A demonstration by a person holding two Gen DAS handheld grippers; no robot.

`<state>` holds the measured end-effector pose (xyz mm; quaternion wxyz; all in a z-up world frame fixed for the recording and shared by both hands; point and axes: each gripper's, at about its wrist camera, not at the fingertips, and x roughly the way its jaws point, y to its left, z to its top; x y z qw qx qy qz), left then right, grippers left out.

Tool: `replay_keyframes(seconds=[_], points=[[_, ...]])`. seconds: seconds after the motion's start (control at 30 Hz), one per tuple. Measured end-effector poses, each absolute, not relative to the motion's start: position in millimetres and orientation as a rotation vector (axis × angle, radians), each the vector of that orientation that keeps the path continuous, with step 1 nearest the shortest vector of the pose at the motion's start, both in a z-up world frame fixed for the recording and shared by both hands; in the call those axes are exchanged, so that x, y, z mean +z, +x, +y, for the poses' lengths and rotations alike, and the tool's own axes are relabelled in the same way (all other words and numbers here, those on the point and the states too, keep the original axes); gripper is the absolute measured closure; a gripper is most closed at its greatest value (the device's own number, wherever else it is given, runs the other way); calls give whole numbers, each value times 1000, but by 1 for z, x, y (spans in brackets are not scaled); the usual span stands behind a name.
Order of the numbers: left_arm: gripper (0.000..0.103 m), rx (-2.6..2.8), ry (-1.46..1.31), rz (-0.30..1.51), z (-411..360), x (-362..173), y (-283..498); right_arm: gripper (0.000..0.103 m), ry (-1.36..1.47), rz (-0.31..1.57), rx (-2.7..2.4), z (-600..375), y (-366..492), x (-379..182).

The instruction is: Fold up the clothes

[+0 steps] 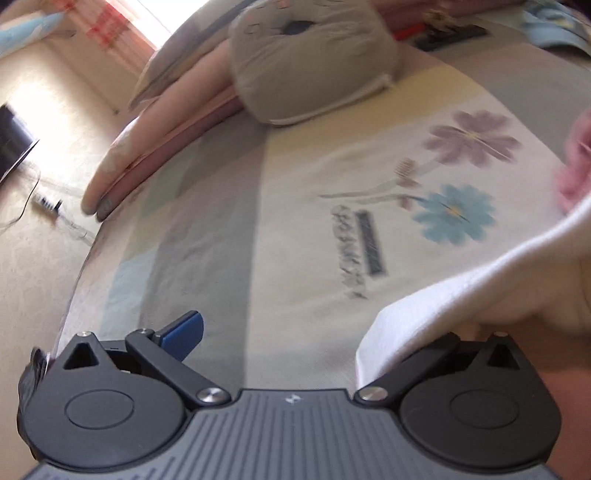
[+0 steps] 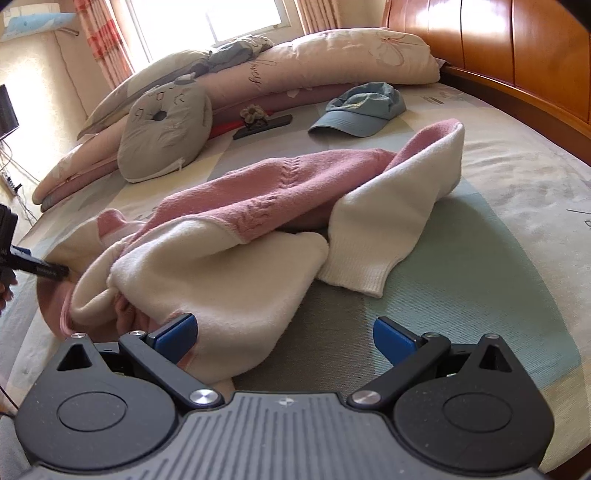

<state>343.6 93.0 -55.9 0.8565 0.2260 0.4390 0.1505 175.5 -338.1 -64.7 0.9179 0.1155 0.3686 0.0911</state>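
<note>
my right claw (image 2: 284, 334) is spread wide and grasps nothing, its blue pads hovering low over the bed (image 2: 480, 266), the left pad just at the white hem of the sweater (image 2: 258, 206). my left claw (image 1: 295, 332) shows one blue pad (image 1: 186, 334) clear on the left side, while the other finger is buried under white knit, so i cannot tell whether it is clenched on the cloth or only lying beneath it; the right-hand view catches a dark finger of it at the sweater's near-left edge. the sweater, pink in the body and white in the sleeves and hem, lies crumpled across the middle of the bed, one white sleeve (image 2: 373, 236) folded down toward me with its ribbed cuff flat on the sheet. beyond it a blue cap (image 2: 360, 110) rests near the wooden headboard (image 2: 498, 48), well apart from the sweater. a grey cushion (image 2: 164, 131) leans on the rolled pink quilts (image 2: 295, 70) along the far side, with the curtained window (image 2: 240, 14) behind. the sheet beneath my left claw carries printed flowers (image 1: 456, 214).
</note>
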Motion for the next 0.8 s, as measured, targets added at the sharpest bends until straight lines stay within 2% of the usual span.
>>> replay_keyframes(seconds=[0.5,0.8], points=[[0,557,418,990,191,-64,420,0,254,792,115,-348,202,-78],[2,362,363,993,174,-45,395,0,257,802,128,-342,195,-77]])
